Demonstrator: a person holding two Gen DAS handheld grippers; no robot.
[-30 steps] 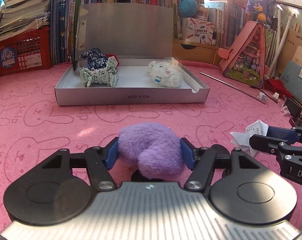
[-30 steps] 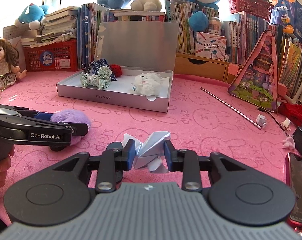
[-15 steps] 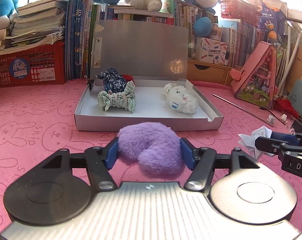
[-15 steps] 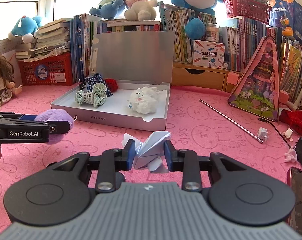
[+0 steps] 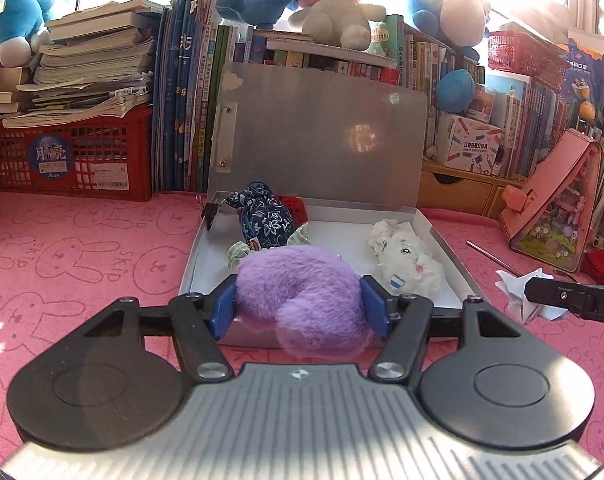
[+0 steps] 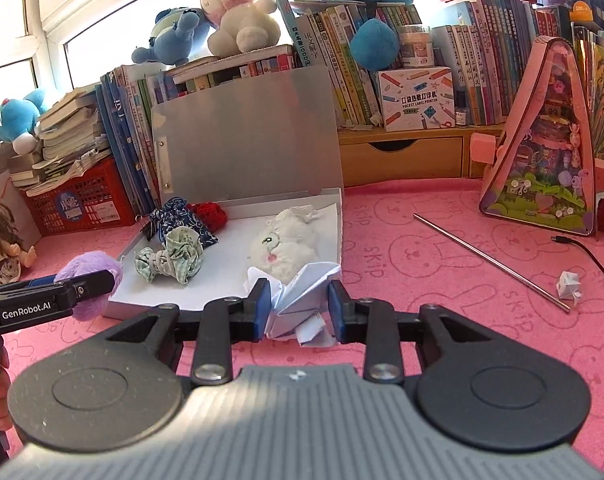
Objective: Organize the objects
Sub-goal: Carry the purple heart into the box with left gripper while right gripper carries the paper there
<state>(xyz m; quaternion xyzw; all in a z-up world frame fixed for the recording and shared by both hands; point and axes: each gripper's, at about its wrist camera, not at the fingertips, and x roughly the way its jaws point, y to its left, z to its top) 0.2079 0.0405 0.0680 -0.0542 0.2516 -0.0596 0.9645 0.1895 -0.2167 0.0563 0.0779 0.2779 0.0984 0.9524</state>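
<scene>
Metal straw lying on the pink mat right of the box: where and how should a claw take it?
Grip the metal straw near mid-length, coming from above with the pads across its thin shaft. It lies flat and diagonal with bare mat on both sides; an end grip would probably let it swing.

box [image 6: 338,216]: on mat [image 6: 442,240] | books [image 6: 342,92]: behind box

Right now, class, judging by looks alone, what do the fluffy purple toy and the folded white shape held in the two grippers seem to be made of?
Fluffy purple toy, in the left gripper: probably synthetic plush; long, matte, fuzzy pile bulges between the pads.
Folded white shape, in the right gripper: apparently paper; thin, matte sheets with sharp creases and flat facets.
</scene>
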